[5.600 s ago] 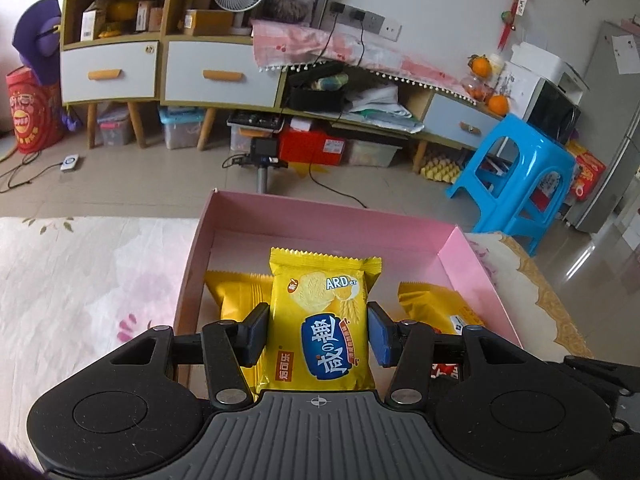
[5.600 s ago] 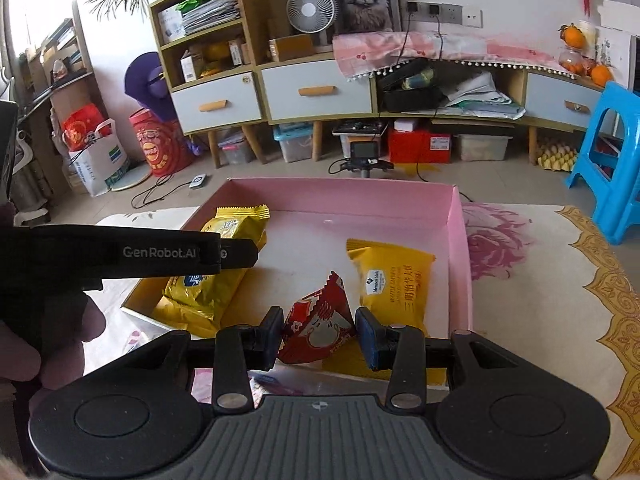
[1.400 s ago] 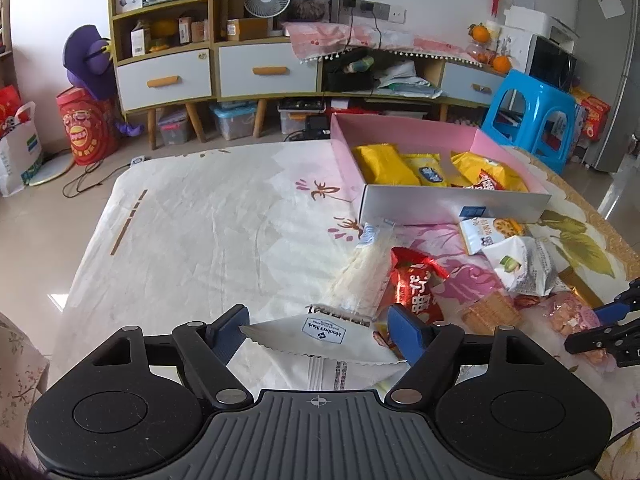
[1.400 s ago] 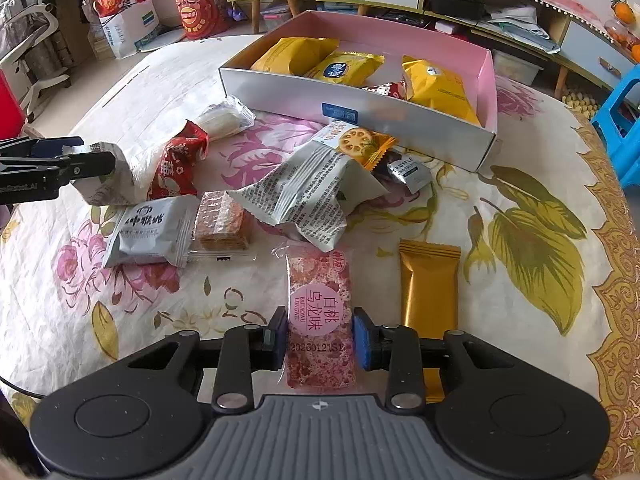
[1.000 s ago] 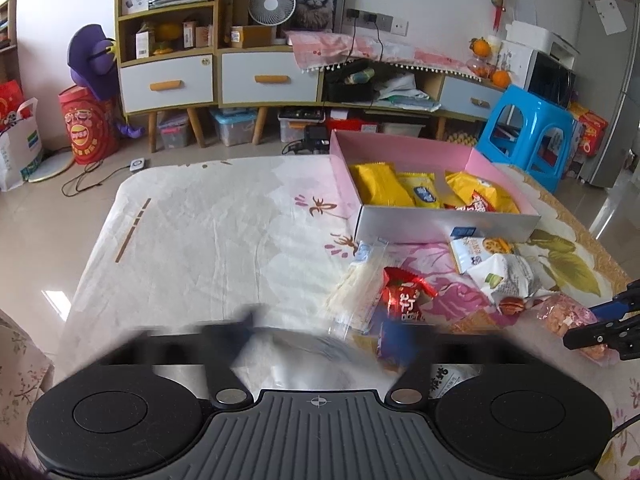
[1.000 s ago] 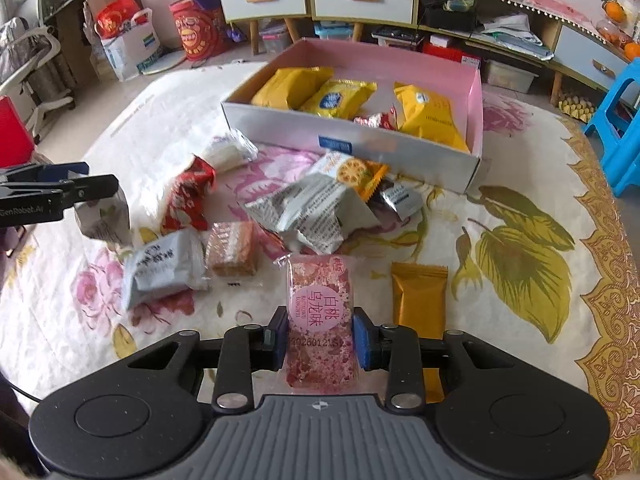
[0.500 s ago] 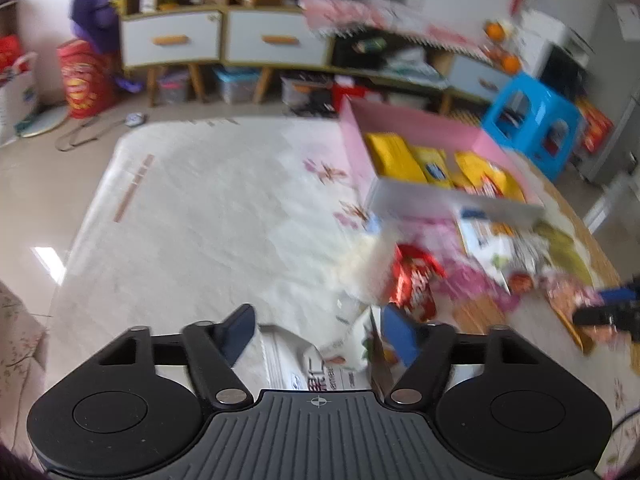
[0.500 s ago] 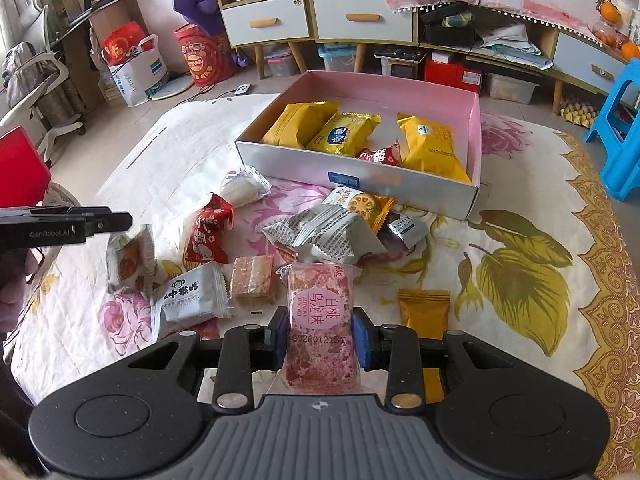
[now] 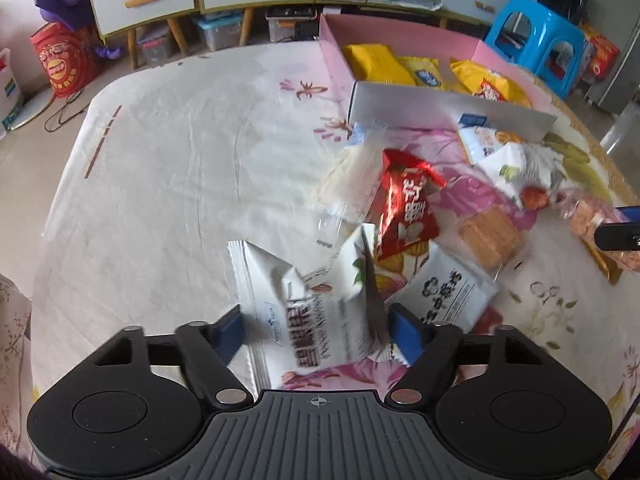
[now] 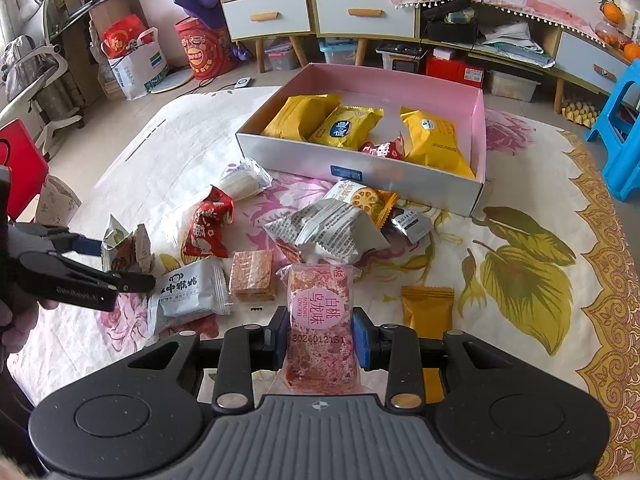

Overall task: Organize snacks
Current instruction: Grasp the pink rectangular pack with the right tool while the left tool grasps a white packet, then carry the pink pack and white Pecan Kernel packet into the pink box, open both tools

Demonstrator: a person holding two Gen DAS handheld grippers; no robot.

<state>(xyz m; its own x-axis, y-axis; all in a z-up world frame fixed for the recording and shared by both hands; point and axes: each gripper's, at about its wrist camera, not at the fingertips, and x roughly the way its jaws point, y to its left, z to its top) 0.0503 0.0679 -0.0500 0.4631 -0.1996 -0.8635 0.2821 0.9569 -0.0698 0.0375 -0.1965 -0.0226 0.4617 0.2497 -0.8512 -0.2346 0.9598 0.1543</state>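
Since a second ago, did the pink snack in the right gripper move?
Yes. The pink snack stays clamped in the right gripper, but the pink box now looks farther off, so it pulled back.

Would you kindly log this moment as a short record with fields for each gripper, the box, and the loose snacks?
left gripper: closing around a white snack packet; contact unclear
right gripper: shut on pink snack bar
pink box: holds three yellow packets and one red
loose on cloth: red packet, wafer, grey printed packet, gold sachet, monkey-logo packet
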